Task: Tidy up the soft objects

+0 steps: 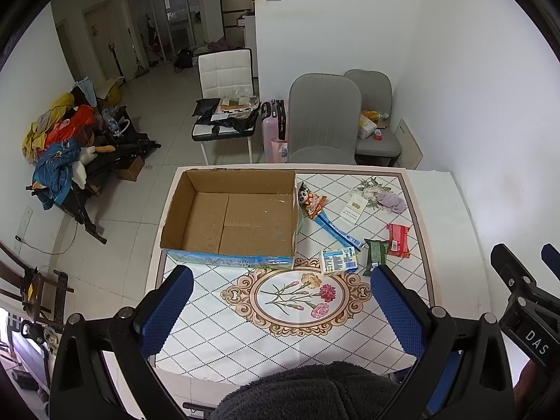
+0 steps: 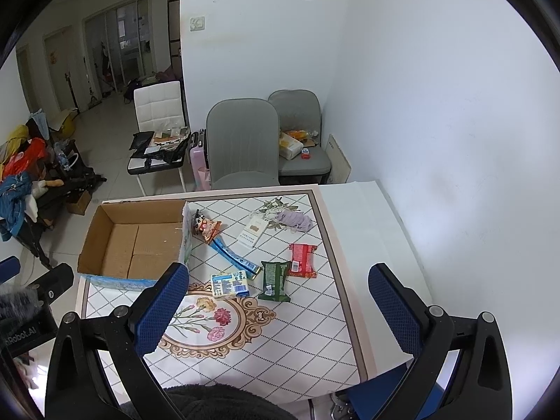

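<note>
An empty open cardboard box (image 1: 238, 217) (image 2: 136, 239) stands at the table's far left. To its right lie a cartoon snack pouch (image 1: 311, 201) (image 2: 206, 225), a long blue packet (image 1: 337, 232) (image 2: 232, 257), a yellow-blue pack (image 1: 338, 260) (image 2: 229, 283), a green packet (image 1: 375, 255) (image 2: 274, 280), a red packet (image 1: 398, 239) (image 2: 301, 259), a white pack (image 1: 353, 208) (image 2: 252, 232) and a crumpled lilac cloth (image 1: 393, 201) (image 2: 295, 220). My left gripper (image 1: 280, 309) and right gripper (image 2: 276, 309) are open and empty, above the table's near part.
The table (image 1: 451, 210) (image 2: 371, 217) has a floral tiled cover and stands against the white wall on the right. Two grey chairs (image 1: 323, 119) (image 2: 241, 140) stand behind it. A dark fleece garment (image 1: 308, 392) sits at the bottom edge.
</note>
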`<state>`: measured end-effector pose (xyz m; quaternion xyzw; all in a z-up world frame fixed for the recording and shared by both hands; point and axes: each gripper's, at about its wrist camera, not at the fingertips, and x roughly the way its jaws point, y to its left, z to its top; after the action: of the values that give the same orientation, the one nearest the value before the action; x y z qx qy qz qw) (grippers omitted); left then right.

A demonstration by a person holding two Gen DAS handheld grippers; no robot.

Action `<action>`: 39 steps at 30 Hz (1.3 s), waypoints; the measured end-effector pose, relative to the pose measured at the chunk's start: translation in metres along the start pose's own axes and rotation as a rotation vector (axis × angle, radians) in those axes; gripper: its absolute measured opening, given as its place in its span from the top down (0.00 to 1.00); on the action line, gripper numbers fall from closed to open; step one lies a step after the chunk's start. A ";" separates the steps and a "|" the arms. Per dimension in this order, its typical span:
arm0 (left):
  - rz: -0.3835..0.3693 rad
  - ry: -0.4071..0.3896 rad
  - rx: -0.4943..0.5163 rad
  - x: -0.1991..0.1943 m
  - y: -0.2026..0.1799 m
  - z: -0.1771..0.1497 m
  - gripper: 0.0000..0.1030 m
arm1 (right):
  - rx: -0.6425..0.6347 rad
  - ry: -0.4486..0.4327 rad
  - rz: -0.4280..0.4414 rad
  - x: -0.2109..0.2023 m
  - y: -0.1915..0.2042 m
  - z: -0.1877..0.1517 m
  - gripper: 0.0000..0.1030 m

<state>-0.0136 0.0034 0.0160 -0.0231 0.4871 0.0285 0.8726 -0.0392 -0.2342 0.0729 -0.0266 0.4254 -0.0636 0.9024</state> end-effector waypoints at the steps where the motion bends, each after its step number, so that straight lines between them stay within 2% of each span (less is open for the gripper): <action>1: 0.000 -0.002 0.001 0.000 -0.001 -0.001 0.00 | -0.002 -0.001 -0.002 0.000 0.001 0.000 0.00; 23: -0.003 0.001 0.016 -0.001 -0.004 -0.004 0.00 | 0.009 0.000 0.009 0.001 -0.002 0.001 0.00; 28: -0.034 0.020 0.032 0.016 -0.014 0.004 0.00 | 0.044 0.030 0.021 0.019 -0.016 0.005 0.00; 31: -0.047 0.056 0.055 0.048 -0.028 0.015 0.00 | 0.066 0.077 0.018 0.050 -0.032 0.010 0.00; 34: -0.078 0.142 0.075 0.098 -0.046 0.026 0.00 | 0.099 0.175 0.036 0.106 -0.050 0.011 0.00; 37: -0.083 0.250 0.088 0.162 -0.064 0.031 0.00 | 0.138 0.299 0.094 0.180 -0.064 0.000 0.00; 39: -0.056 0.340 0.093 0.212 -0.076 0.027 0.00 | 0.142 0.409 0.118 0.244 -0.065 -0.016 0.00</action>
<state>0.1261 -0.0650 -0.1488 -0.0010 0.6276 -0.0227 0.7782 0.0966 -0.3322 -0.1172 0.0752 0.5949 -0.0446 0.7991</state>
